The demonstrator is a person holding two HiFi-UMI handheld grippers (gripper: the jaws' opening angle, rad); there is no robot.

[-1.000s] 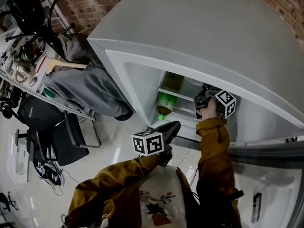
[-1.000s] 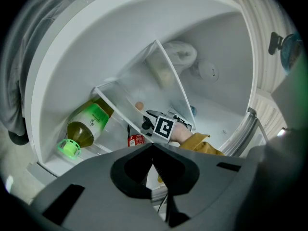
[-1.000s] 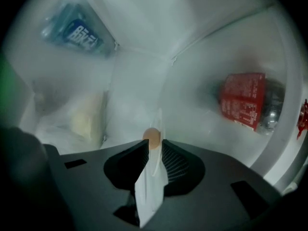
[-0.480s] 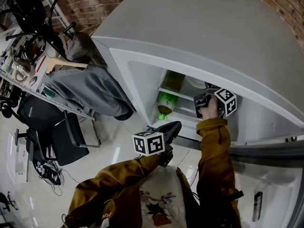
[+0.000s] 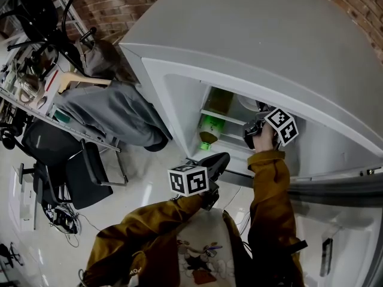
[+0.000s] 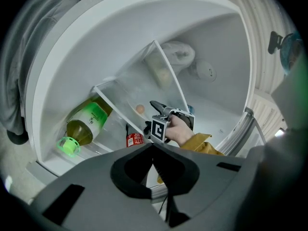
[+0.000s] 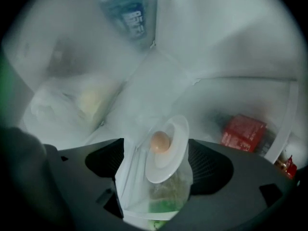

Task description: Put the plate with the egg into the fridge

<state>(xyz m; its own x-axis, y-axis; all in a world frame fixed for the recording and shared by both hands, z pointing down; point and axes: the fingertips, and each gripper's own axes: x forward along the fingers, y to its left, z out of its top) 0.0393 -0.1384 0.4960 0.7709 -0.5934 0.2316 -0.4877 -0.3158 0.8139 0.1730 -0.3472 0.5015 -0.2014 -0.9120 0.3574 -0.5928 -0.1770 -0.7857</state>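
In the head view the right claw [image 5: 254, 127] was inside the fridge [image 5: 179, 100]. The left gripper view showed the left claw [image 6: 153, 146] pressed together, empty. In the right gripper view the jaws had just been opening, spread either side of the plate [image 7: 168, 155] with the egg [image 7: 160, 141] near the shelf's [image 7: 127, 177] front edge; backing straight out should spare it.

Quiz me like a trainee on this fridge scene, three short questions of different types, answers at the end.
1. True or false: the left gripper is shut with nothing in it.
2. What lies on the white plate? A) egg B) lemon C) tomato
3. Fill in: the bottle has a bright ____ cap.
Key: 1 true. 2 A; the right gripper has just opened its jaws, which stand apart either side of the plate, not pressing it. 3 green.
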